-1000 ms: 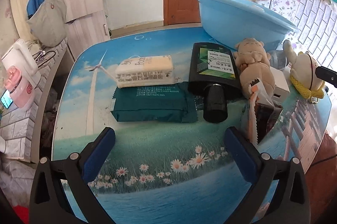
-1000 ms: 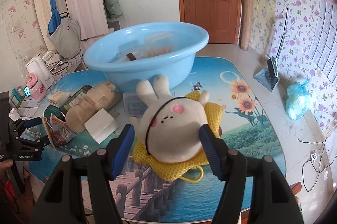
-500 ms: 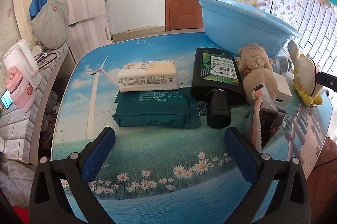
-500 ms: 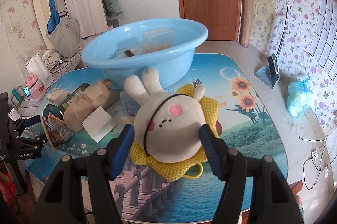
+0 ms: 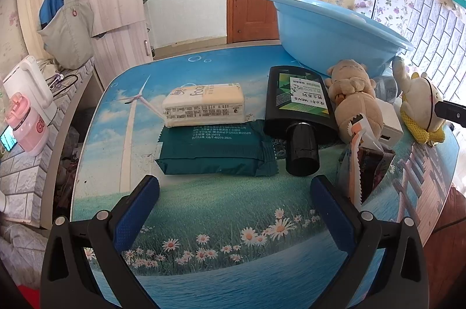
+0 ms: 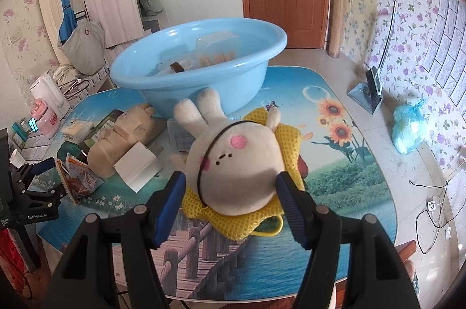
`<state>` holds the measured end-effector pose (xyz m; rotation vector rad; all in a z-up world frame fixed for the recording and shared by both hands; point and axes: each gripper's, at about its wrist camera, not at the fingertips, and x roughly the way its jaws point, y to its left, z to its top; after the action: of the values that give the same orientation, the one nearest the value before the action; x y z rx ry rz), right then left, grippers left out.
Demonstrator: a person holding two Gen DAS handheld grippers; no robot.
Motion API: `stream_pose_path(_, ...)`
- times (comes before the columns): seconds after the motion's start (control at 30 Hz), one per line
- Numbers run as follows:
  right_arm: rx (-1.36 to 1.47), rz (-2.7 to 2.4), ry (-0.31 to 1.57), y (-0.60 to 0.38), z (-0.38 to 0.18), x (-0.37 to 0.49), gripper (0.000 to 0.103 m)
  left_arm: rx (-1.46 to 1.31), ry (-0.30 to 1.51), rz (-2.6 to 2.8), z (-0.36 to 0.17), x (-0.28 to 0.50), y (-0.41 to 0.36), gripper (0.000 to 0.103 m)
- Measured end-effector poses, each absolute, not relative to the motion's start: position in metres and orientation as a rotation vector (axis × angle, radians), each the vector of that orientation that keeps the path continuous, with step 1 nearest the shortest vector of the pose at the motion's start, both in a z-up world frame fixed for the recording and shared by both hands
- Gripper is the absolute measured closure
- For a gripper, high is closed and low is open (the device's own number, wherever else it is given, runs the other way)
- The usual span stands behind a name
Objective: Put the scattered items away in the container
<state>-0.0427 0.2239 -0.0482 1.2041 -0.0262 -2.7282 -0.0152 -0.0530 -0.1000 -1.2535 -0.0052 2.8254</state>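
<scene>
The white rabbit plush (image 6: 233, 163), lying on a yellow mesh pouch (image 6: 287, 140), is clamped between the blue pads of the right gripper (image 6: 230, 200), with the light-blue basin (image 6: 204, 82) seen at 12 o'clock beyond it on the picture-printed table (image 6: 335, 178). The left gripper (image 5: 234, 207) is held wide open with nothing between its pads, above the table. From it, a dark green wipes pack (image 5: 215, 153) is seen at 12 o'clock, a tissue pack (image 5: 204, 105) resting on that pack's far edge, and a black shampoo bottle (image 5: 300, 117), a tan plush (image 5: 356, 102) and a snack packet (image 5: 361, 157) at 1 to 2 o'clock.
</scene>
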Motion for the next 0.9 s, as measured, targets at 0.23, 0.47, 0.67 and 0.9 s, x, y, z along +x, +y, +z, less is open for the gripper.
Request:
stream_pose_path(0.23,1.210,-2.725,-0.009,0.2229,-0.0493,-0.0419,0.039,-1.252,-0.005,2.825,-0.1004,-0.0150,-0.0541,0.000)
stream_pose_path(0.47,1.209,-2.726,-0.009,0.2226,-0.0487,-0.0420,0.039,-1.251,-0.004,2.824,-0.1002,-0.0151,-0.0549,0.000)
stream_pose_path(0.67,1.216,-2.726,-0.008,0.2234,-0.0494,-0.0419,0.039,-1.249,-0.006,2.827,-0.1005,-0.0145,-0.0559,0.000)
stream_pose_path(0.9,1.201,-2.726,-0.025,0.2236,-0.0492,-0.0424,0.039,-1.247,-0.004,2.823,-0.1009,-0.0142,-0.0555,0.000)
